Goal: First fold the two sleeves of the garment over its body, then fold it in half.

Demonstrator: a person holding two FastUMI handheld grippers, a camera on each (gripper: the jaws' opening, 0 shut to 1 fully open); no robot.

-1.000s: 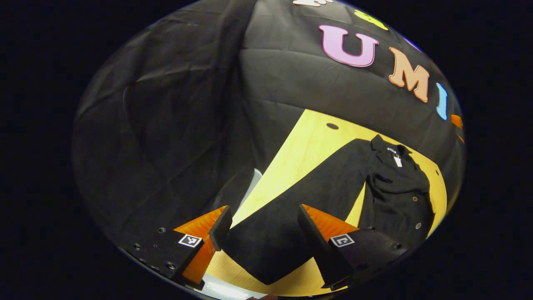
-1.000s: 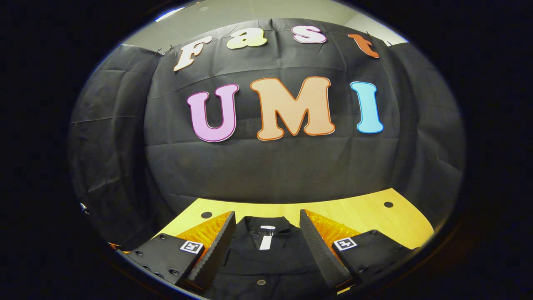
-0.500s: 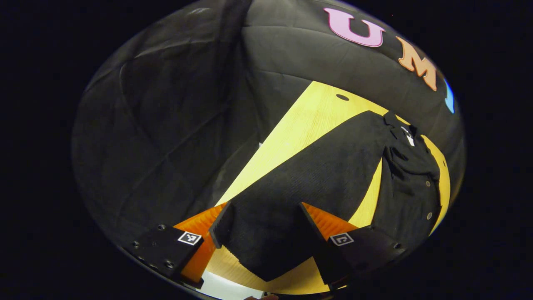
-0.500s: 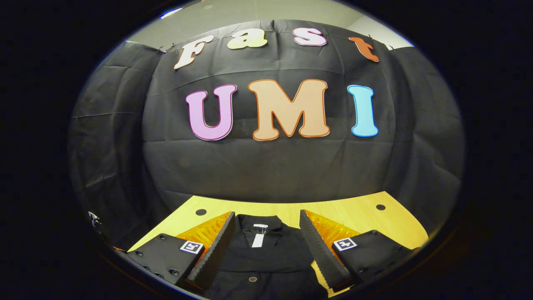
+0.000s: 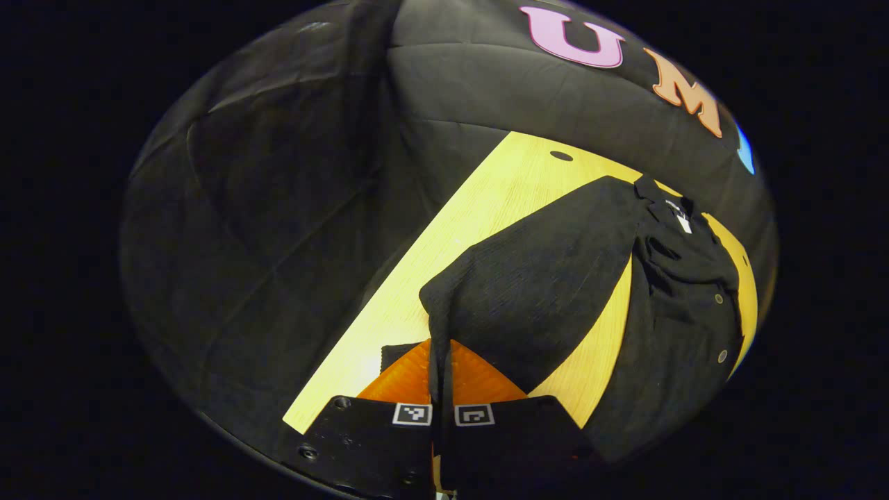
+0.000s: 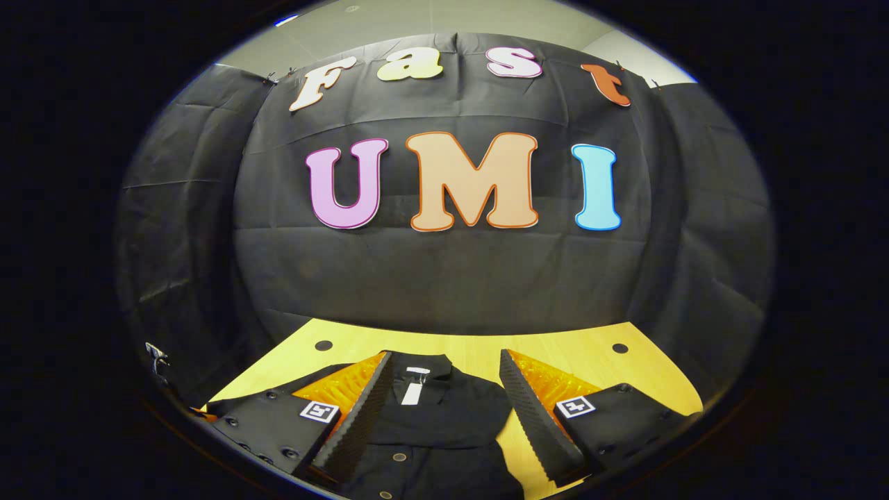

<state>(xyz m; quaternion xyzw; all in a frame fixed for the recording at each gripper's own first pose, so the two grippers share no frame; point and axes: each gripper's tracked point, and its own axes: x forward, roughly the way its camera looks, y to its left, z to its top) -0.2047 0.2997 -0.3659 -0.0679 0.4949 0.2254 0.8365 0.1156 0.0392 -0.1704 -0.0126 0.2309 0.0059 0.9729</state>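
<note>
Garment (image 5: 687,278) black, buttoned, on table (image 5: 486,208) | left gripper (image 5: 440,389) clamps sleeve (image 5: 535,278) | right gripper (image 6: 444,410) fingers apart

1. No readable word, brand or number is being shown on any object.
2. A white neck tag (image 6: 411,394) is being displayed at the far end of the garment (image 6: 451,423), inside its collar; any print on it is being rendered too small to read.
3. Square black-and-white coded markers (image 5: 412,414) are being carried, one per finger, on the left gripper (image 5: 440,347) and the right gripper (image 6: 445,356).
</note>
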